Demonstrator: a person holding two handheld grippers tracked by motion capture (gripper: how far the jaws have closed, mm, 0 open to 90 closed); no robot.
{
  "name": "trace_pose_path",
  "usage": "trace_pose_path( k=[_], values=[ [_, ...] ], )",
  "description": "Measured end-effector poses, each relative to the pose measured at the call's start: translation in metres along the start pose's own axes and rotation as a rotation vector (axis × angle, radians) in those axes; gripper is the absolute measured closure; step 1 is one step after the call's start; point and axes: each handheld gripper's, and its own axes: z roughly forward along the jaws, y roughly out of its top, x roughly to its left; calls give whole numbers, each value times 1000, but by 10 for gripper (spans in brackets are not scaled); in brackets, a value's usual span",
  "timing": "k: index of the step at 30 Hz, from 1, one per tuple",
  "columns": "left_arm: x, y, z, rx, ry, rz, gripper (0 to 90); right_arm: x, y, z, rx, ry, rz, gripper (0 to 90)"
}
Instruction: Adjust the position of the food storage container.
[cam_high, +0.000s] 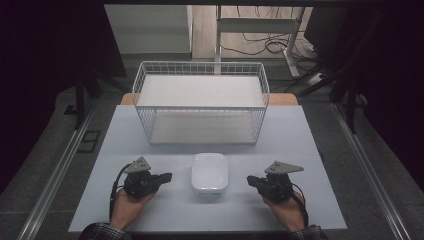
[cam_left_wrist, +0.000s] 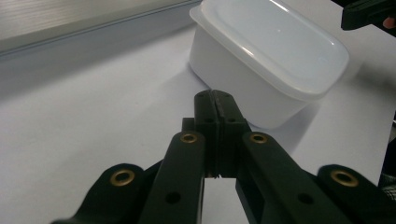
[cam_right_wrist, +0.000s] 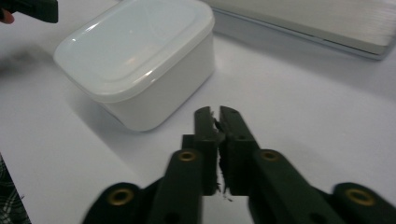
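High view: at the near edge of the worktop (cam_high: 165, 220), a person's two hands are holding grippers on either side of a white lidded container (cam_high: 209, 173). The left gripper (cam_high: 165, 177) is sitting with its jaws pressed together, pinching nothing; the right gripper (cam_high: 250, 180) is likewise closed and empty. Both are pointing inward at the container, which is resting near the middle of the near edge, lid on. Beyond it, toward the far edge, a white wire basket (cam_high: 200, 102) is standing empty. In my judgement, closed jaws nudging the smooth, light container could be sliding it sideways, and a one-sided grip on the lid rim could be tipping it or popping the lid.
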Motion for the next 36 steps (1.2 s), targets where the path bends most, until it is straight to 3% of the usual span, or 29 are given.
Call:
trace_pose_path(
  k=[3, 12, 23, 28, 33, 36],
  values=[
    [-1, 6, 7, 9, 15, 25, 898, 2, 10, 12, 7, -2, -40, 890],
    [-6, 6, 19, 25, -1, 39, 898, 0, 31, 41, 18, 1, -70, 891],
    [-24, 0, 44, 96, -49, 62, 898, -4, 45, 74, 43, 7, -57, 891],
    [-34, 0, 51, 134, -52, 103, 898, -6, 53, 84, 46, 4, -56, 891],
    [-42, 0, 54, 148, -83, 118, 898, -8, 59, 93, 45, 9, -53, 892],
    [-48, -1, 57, 153, -128, 116, 897, -8, 63, 99, 48, 8, -61, 891]
  ],
)
